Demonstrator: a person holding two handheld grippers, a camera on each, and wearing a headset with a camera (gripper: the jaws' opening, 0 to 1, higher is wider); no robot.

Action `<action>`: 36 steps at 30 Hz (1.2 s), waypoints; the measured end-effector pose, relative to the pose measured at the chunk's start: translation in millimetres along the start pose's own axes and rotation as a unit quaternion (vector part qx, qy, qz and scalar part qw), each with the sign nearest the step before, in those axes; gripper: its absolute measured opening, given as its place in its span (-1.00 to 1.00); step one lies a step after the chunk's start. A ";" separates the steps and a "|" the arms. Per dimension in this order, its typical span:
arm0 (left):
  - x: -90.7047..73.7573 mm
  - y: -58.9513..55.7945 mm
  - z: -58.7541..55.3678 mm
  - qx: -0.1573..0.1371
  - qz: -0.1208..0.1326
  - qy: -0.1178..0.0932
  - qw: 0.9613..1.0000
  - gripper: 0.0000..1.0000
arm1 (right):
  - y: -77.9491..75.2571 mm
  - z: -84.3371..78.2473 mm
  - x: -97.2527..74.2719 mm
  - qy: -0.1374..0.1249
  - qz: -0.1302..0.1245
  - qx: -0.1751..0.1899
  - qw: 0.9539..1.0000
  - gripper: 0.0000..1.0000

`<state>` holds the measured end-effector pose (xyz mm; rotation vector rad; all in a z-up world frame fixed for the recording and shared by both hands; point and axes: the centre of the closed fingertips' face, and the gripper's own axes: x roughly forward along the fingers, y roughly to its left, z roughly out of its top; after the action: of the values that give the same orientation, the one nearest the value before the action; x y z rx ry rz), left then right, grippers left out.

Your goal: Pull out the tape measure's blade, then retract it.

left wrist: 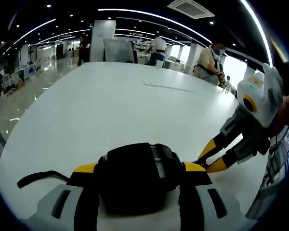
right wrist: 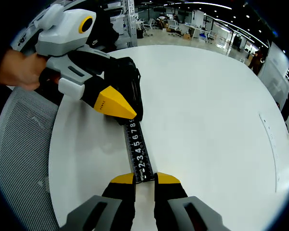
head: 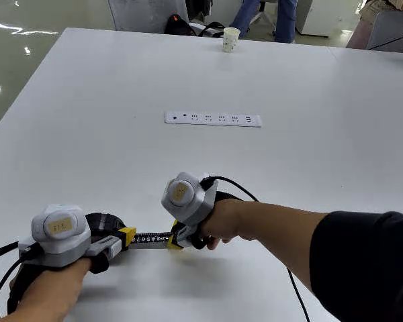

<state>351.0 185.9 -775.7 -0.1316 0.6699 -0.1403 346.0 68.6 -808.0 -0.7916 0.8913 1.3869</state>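
In the head view, at the near edge of a white table (head: 289,100), the left gripper (head: 114,236) has its jaws closed around a black tape measure (head: 102,223). A short stretch of blade (head: 151,237) runs from the tape measure to the right gripper (head: 172,240), which pinches the blade's far end. Both forearms reach in low, and the right wrist is turned inward so its jaws point back toward the left gripper. A power strip (head: 213,119) and a paper cup (head: 231,39) sit well apart, farther up the table. In the left gripper view, the tape measure's body sits between the yellow-tipped jaws, which press on both of its sides, and the right gripper comes in from the right with its tips narrow. In the right gripper view, the numbered blade lies flat on the table and leads away to the tape measure, with its end caught between nearly closed tips. The tape measure looks hard, compact and easy to clamp. The blade is probably thin, springy and slick, likely to kink or snap back, so its end hook seems the best place to hold it.
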 end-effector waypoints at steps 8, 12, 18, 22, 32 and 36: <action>0.0 -0.8 -0.3 -0.002 0.000 0.001 1.000 0.25 | 0.4 2.2 1.4 -0.004 0.003 0.002 1.000 -0.79; -0.3 -1.4 -0.4 -0.002 -0.001 0.001 1.000 0.25 | 0.8 3.6 2.4 -0.007 0.004 -0.004 1.000 -0.79; -0.1 -0.7 -0.5 -0.001 -0.001 0.001 1.000 0.25 | 1.1 5.0 3.0 -0.008 0.005 -0.006 1.000 -0.79; 0.7 0.2 -0.7 -0.002 -0.001 0.002 1.000 0.25 | 1.3 5.9 3.3 -0.008 0.005 -0.004 1.000 -0.79; 3.3 2.8 -1.2 -0.002 -0.003 0.003 1.000 0.25 | 2.2 8.7 4.4 -0.008 0.009 -0.017 1.000 -0.79; 4.0 3.5 -1.2 -0.002 -0.004 0.004 1.000 0.25 | 2.6 9.2 5.2 -0.010 0.011 -0.029 0.999 -0.80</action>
<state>353.7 188.6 -779.7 -0.1369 0.6782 -0.1473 343.8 79.2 -808.3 -0.8140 0.8500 1.4434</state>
